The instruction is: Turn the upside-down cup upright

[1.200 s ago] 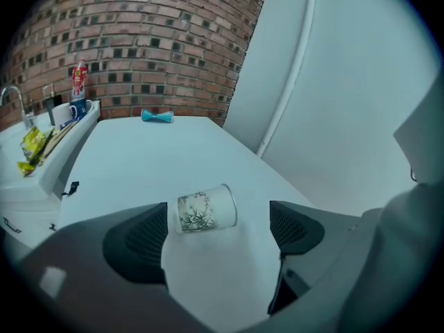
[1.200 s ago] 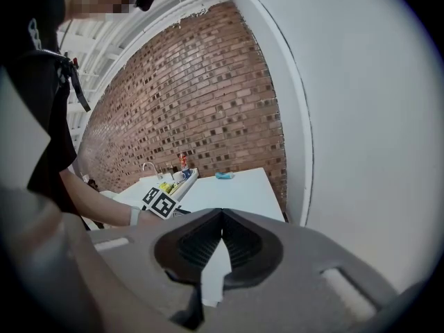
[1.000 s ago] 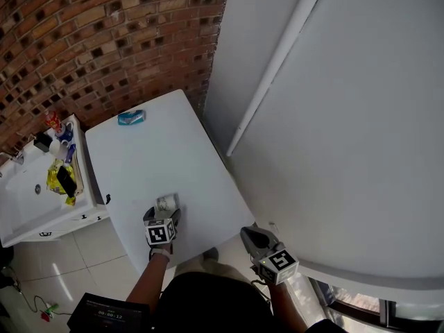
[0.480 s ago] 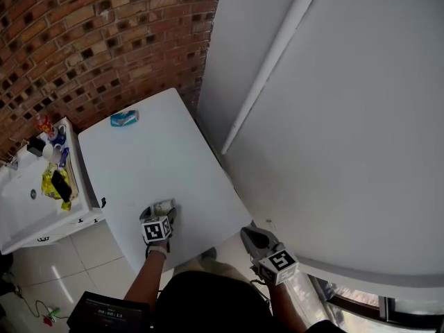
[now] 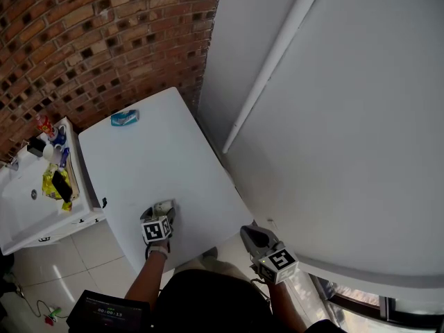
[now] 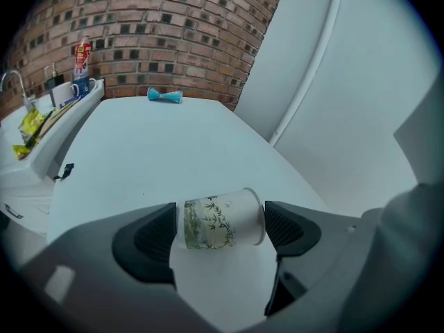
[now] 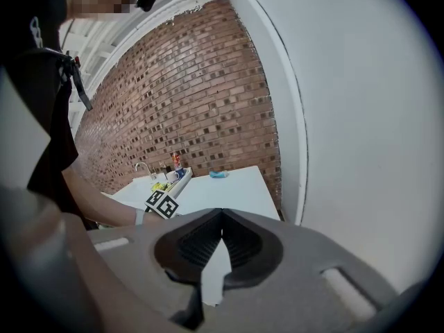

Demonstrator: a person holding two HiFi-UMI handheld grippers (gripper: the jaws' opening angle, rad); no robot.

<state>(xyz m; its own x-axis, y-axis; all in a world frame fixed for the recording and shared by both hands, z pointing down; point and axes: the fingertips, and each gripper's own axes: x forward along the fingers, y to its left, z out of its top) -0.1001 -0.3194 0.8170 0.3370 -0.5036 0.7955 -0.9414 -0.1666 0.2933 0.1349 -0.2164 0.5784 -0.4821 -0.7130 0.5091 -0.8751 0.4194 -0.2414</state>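
Note:
A white paper cup (image 6: 222, 222) with a green leaf print lies on its side on the white table (image 6: 159, 144), base to the left and rim to the right. My left gripper (image 6: 220, 231) straddles it end to end. Its jaws have just been closing, and the pads stand right beside the base and rim with the cup between them. In the head view the cup (image 5: 164, 206) peeks out past the left gripper (image 5: 161, 217) near the table's front edge. My right gripper (image 5: 250, 234) hangs off the table's right corner, shut (image 7: 222, 217) on nothing.
A blue object (image 5: 125, 117) lies at the table's far end. A sink counter (image 5: 28, 200) with bottles and mugs adjoins the table on the left. A brick wall stands behind, and a white wall with a pipe (image 5: 270, 61) runs along the right.
The head view has shifted a little to the left. The left gripper stays at the cup, which shows less past it than before. The right gripper has not moved.

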